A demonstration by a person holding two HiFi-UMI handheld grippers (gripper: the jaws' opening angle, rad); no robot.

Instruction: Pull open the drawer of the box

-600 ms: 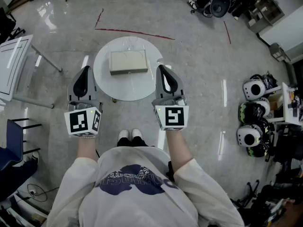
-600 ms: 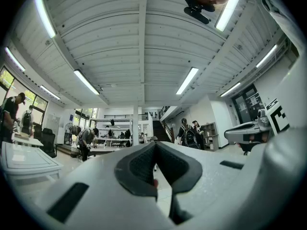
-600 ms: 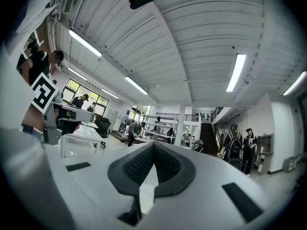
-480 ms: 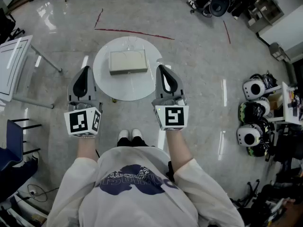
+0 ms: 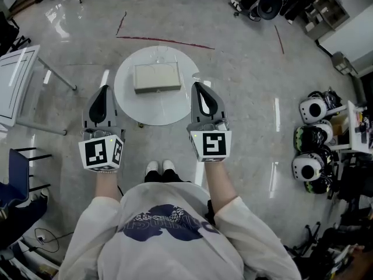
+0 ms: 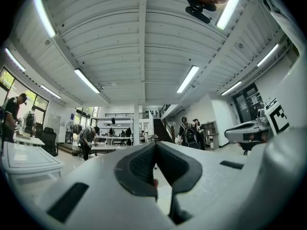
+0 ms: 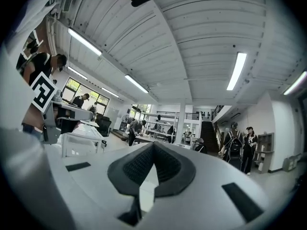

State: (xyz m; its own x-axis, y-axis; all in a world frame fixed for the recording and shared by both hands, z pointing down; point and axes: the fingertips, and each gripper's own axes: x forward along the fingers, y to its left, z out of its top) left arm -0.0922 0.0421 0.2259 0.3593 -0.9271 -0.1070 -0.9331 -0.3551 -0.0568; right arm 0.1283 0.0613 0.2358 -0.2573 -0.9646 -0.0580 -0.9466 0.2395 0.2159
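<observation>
Box [image 5: 157, 77]: beige, flat, lying near the middle of the round white worktop [image 5: 129, 105].
Left gripper [image 5: 105, 89]: jaws pressed together, nothing between them; held off the worktop's left rim, well apart from the box.
Right gripper [image 5: 196, 85]: jaws pressed together, empty; at the worktop's right rim, near the box's right end, not touching.
The box sits between the two gripper tips and slightly ahead of them.

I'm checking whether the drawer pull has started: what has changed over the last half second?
Only the left gripper has drifted slightly back toward the person; nothing was taken hold of or let go. The right gripper, shut and empty like the left, the beige rectangular box and the round white table stayed as they were.
</observation>
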